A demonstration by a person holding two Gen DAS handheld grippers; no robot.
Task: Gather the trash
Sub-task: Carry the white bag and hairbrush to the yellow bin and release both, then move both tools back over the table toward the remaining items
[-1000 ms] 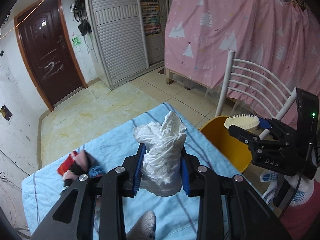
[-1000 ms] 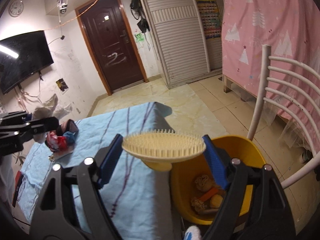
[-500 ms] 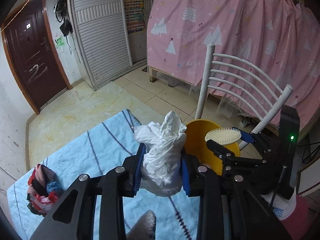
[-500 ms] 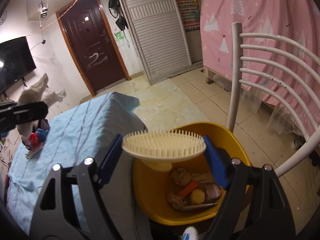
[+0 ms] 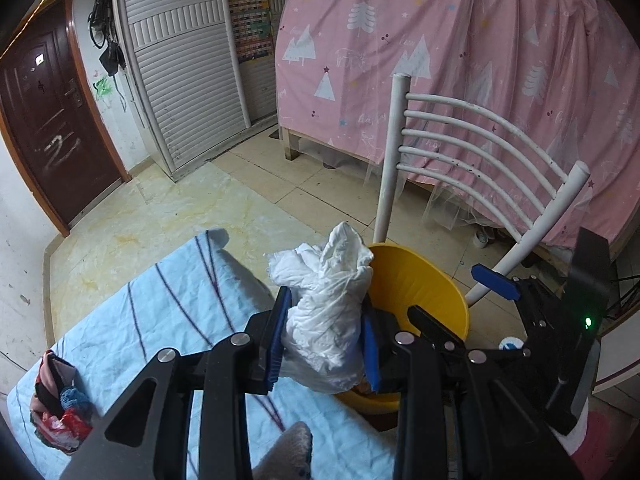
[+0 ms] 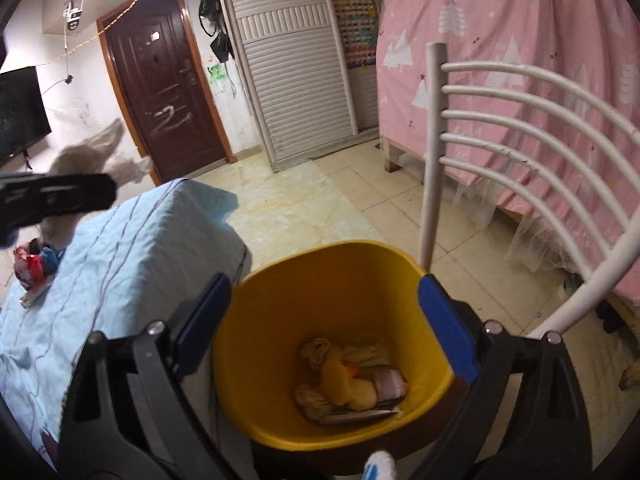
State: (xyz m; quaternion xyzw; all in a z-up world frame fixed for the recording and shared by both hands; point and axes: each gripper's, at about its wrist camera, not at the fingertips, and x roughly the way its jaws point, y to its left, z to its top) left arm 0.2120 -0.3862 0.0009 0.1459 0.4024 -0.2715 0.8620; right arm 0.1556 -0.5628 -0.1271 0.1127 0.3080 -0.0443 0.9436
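Left gripper (image 5: 325,340): closed on a crumpled white wad of tissue or plastic (image 5: 326,312), pinched between the blue pads (image 5: 276,340). The wad stands above the pads and is held over the near edge of the table (image 5: 168,304), just beside the rim of the yellow bin (image 5: 416,280).

Right gripper (image 6: 324,328): jaws spread wide, nothing between them — it hangs directly over the mouth of the yellow bin (image 6: 280,300). In the left wrist view its body (image 5: 520,320) sits at the far side of the bin, a green indicator lit on its housing.

Bin contents, seen from the right wrist view: a heap of yellowish and tan items (image 6: 348,380) at the bottom, among them a pale yellow oval piece and a pinkish one; individual identities cannot be told with certainty.

Table: covered in a light blue cloth with dark stripes. The bin stands off the table's right-hand edge, against a white slatted chair (image 5: 460,152). At the far left end of the table lies a small pile of red, pink and blue scraps (image 5: 58,404) — well apart from both grippers.

Surroundings: pink curtain (image 5: 460,60) behind the chair, dark brown door (image 6: 160,96) on the far wall.
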